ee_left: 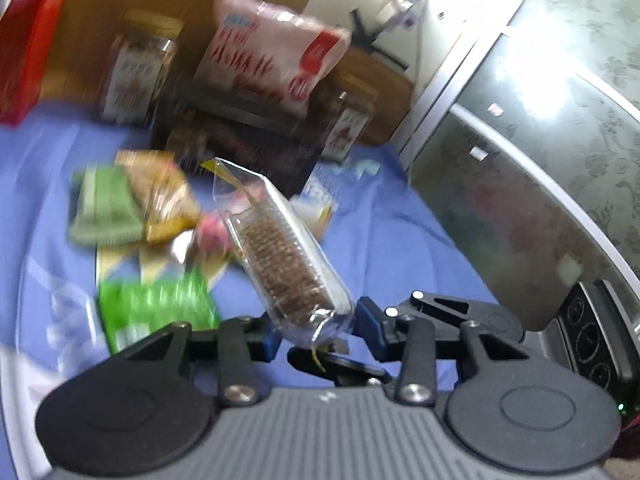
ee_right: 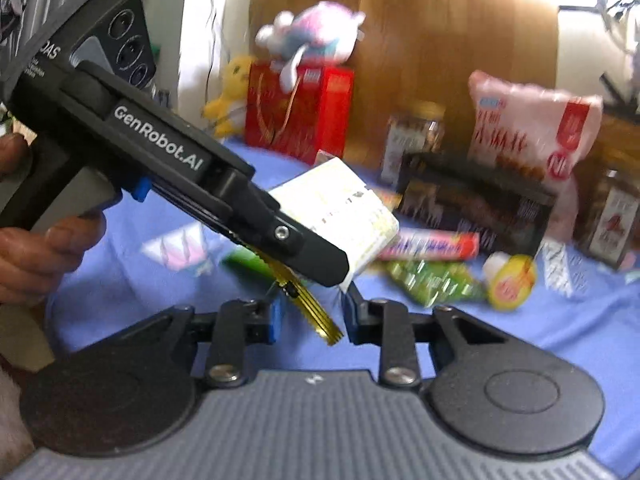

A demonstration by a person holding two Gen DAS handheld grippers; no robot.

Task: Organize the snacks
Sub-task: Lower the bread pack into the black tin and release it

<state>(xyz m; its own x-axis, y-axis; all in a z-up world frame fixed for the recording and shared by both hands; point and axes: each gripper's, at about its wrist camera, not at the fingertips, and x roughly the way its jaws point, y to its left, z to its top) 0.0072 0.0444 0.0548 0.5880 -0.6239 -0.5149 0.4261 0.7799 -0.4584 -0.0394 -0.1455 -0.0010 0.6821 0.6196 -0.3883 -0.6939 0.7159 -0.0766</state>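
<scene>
A left gripper (ee_left: 320,330) is clenched on the lower sealed end of a clear biscuit packet (ee_left: 284,264), which rises tilted from the bottom centre of the left wrist view toward the upper left, a row of brown biscuits showing through the wrap. It hangs above a blue cloth (ee_left: 400,240). Left of the packet, loose snack packs crowd the cloth, among them a bright green packet (ee_left: 156,308); all are blurred. Behind them, across the upper middle, stand a dark box (ee_left: 240,140), a pink bag (ee_left: 272,48) on top of it, a jar (ee_left: 140,68) and a red box (ee_left: 28,48) at the upper left edge. To the right of the packet the cloth lies bare as far as the pale edge of a grey patterned cabinet (ee_left: 540,120) filling the right side. In the right wrist view, a hand (ee_right: 36,248) at the left edge holds the left gripper, which crosses from upper left to centre. The right gripper (ee_right: 314,318) at bottom centre has its jaws apart; the packet's gold sealed strip (ee_right: 320,316) lies in the gap, not visibly pinched. Bare cloth fills the lower right.
</scene>
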